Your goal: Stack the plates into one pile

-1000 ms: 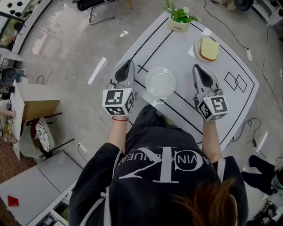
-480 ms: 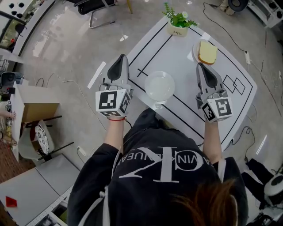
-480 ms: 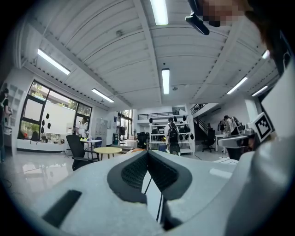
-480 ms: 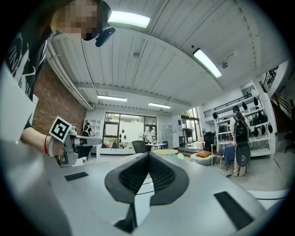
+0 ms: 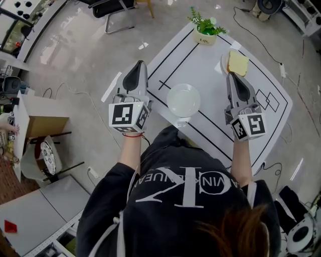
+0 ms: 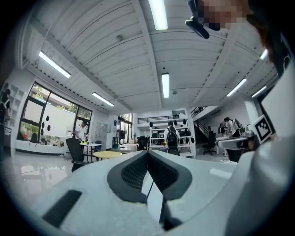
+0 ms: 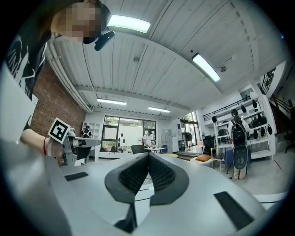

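Note:
A round white plate (image 5: 183, 100) lies near the front edge of the white table (image 5: 213, 93), between my two grippers. At the table's far side, a second white plate (image 5: 222, 63) carries a yellow square slab (image 5: 237, 62). My left gripper (image 5: 138, 66) hangs over the table's left edge, left of the near plate, shut and empty. My right gripper (image 5: 234, 77) hovers to the right of that plate, just short of the far plate, shut with nothing in it. The left gripper view (image 6: 148, 153) and the right gripper view (image 7: 148, 156) look level across the room, pads pressed together.
A small potted plant (image 5: 204, 27) stands at the table's far corner. Black lines and outlined squares mark the tabletop. On the floor are cables, a chair (image 5: 113, 7) at the back, a cardboard box (image 5: 44, 123) at the left and a grey cabinet (image 5: 35, 213).
Both grippers have risen toward the head camera and sit a little farther up the picture. Their jaws stayed shut. The plates have not moved on the table.

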{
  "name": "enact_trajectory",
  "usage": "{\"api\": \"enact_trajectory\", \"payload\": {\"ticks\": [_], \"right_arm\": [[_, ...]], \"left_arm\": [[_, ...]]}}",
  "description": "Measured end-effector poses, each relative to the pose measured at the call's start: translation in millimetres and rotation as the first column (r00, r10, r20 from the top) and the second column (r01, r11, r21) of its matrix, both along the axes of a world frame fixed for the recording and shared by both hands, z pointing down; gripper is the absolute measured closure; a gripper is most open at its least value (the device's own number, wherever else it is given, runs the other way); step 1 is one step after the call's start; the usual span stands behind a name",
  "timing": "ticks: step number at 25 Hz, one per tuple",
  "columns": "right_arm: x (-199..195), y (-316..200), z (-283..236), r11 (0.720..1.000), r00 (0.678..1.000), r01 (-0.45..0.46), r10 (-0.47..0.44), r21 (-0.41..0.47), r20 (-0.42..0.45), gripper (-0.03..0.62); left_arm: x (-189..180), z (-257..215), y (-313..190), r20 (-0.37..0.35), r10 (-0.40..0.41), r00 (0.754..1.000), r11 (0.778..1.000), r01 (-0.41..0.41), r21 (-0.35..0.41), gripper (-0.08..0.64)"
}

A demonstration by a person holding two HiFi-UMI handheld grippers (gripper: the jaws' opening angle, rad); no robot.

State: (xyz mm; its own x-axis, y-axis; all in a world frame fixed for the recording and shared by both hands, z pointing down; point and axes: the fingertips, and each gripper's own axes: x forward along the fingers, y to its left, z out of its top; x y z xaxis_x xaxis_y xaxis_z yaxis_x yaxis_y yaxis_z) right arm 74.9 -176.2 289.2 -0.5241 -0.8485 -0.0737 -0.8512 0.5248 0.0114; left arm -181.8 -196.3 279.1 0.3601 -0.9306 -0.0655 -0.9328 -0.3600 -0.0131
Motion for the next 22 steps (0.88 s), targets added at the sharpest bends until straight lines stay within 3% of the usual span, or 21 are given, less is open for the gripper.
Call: {"api": "enact_trajectory", "payload": {"ticks": [22], "right_arm": [[-4,-2,12,0.999,1.000,0.001,0.000,-0.034,0.024,0.592]], "left_arm": [[-4,5,-3,0.003,-0.001,1.000,1.000,0.001,-0.015,0.555]]}}
